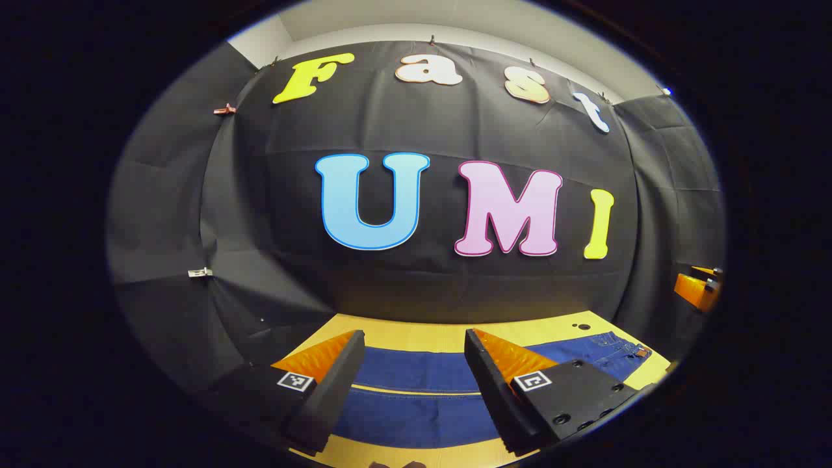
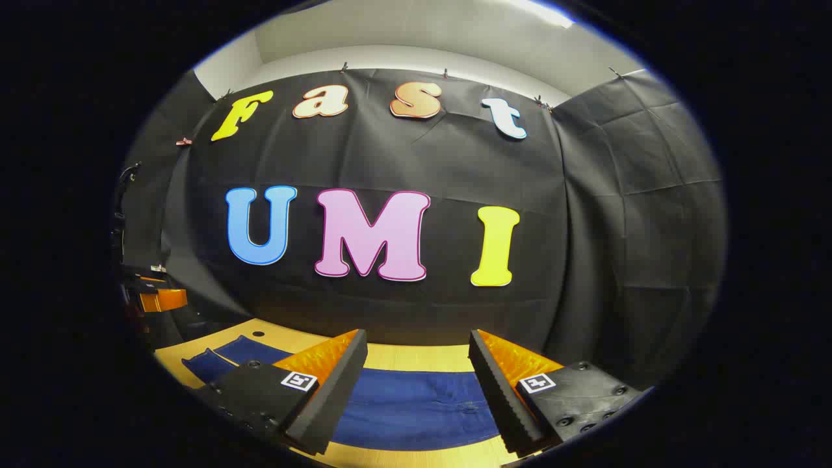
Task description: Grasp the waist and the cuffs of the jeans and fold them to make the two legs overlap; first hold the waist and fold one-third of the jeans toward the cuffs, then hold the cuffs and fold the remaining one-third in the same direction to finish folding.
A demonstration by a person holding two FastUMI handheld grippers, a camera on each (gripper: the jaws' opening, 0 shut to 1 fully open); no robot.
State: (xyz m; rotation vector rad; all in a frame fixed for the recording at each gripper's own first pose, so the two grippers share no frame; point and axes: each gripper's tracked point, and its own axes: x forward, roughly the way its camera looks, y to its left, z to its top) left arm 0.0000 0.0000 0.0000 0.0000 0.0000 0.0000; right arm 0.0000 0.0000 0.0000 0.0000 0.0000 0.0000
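Note:
Dark blue jeans (image 1: pixel 416 396) lie flat on a yellow wooden table (image 1: pixel 416 335). In the left gripper view the two legs run side by side across the bottom, and the waist (image 1: pixel 617 348) with its belt loops lies at the right. My left gripper (image 1: pixel 413 341) hangs open above the legs, holding nothing. In the right gripper view the jeans (image 2: pixel 416 406) spread below my right gripper (image 2: pixel 416 341), which is open and holds nothing. The cuffs (image 2: pixel 208 361) lie at the far left there. The other gripper (image 2: pixel 159 299) shows at the left edge.
The black booth wall stands close behind the table (image 2: pixel 416 356) and wraps round both sides. A small dark hole (image 1: pixel 583 327) marks the tabletop near the waist. The right gripper (image 1: pixel 699 286) shows at the right edge of the left gripper view.

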